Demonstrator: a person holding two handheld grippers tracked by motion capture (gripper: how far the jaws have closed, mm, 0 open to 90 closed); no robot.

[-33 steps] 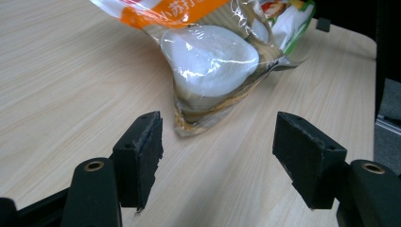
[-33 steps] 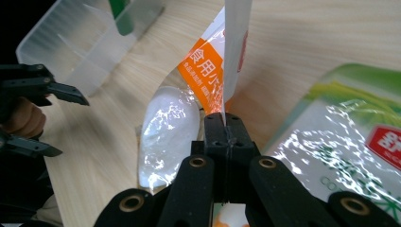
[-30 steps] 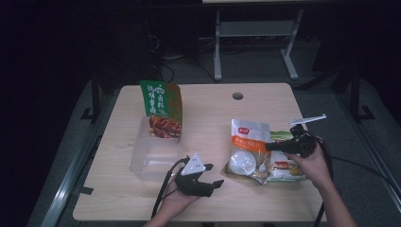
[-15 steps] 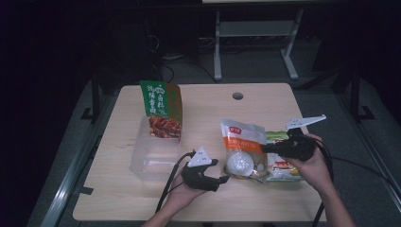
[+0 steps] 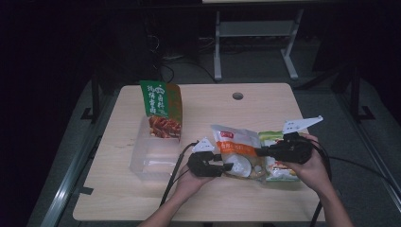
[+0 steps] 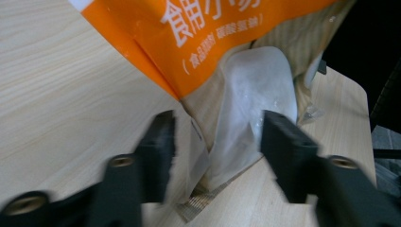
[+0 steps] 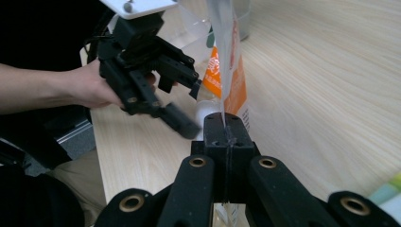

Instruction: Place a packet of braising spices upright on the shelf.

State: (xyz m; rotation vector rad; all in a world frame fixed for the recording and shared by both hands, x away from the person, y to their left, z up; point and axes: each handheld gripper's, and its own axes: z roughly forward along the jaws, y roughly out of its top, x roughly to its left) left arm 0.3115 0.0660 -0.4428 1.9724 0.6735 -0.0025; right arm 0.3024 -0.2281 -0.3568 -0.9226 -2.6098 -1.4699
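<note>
right gripper (image 5: 259, 152): jaws clamped on the edge of the orange snack bag (image 5: 236, 146), lifted a little over the table (image 5: 265, 104) | left gripper (image 5: 229, 166): jaws have just been closing, the bag's lower corner (image 6: 236, 142) stands between them, pads not pressing yet | bag: between both hands, just beside the green packet (image 5: 276, 165) | clear box (image 5: 151, 156): left, near the green pouch (image 5: 161, 106)

Clear tub (image 5: 153, 156) and green pouch (image 5: 161, 106) block the table's left.
</note>
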